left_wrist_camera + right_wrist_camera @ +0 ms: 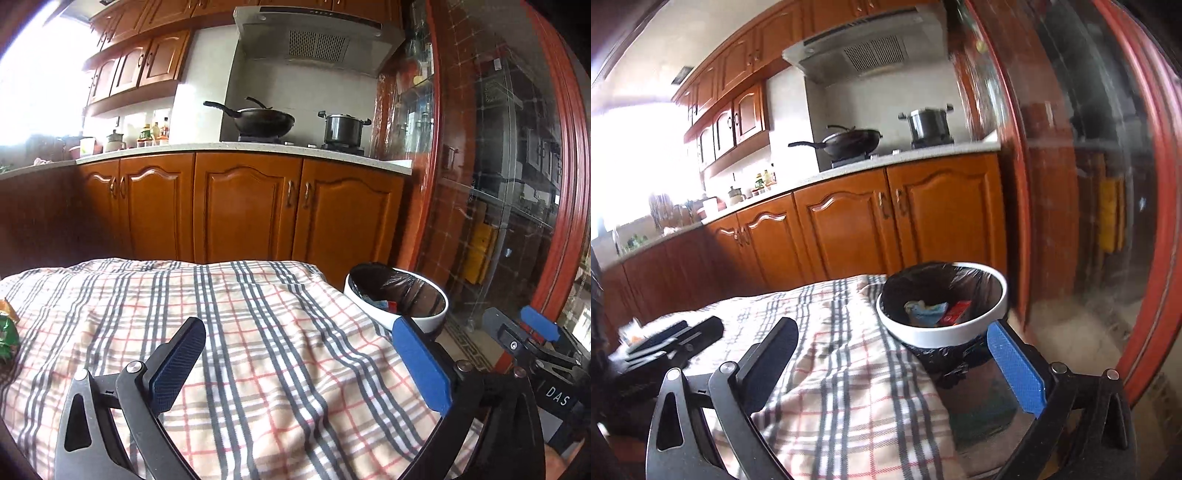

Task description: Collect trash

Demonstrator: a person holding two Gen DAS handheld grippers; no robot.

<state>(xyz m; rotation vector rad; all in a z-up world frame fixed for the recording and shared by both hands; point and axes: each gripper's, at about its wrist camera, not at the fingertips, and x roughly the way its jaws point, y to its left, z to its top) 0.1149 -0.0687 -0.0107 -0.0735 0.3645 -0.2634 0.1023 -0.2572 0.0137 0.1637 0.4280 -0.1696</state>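
The left gripper [310, 363] is pointing slightly downward over the plaid cloth [258, 332], jaws spread fully wide, holding nothing. The right gripper [905, 363] is pointing slightly downward past the cloth's [849, 387] edge, jaws likewise spread fully wide and gripping nothing. In the left wrist view the right gripper [524, 328] is showing just to the right.

One bin [942, 334], white-rimmed with a black liner, is standing ahead of the right gripper, just beyond its blue finger [1015, 369]; from the left gripper the bin [397, 317] is lying ahead and to the right. Inside are resting a blue wrapper [925, 310] and a red packet [956, 312]; more cannot be counted.

One green packet [8, 332] is lying on the cloth far left of the left gripper, cut by the frame edge.

One wok [264, 120] and one pot [343, 129] are standing on the bench [221, 149] far ahead.
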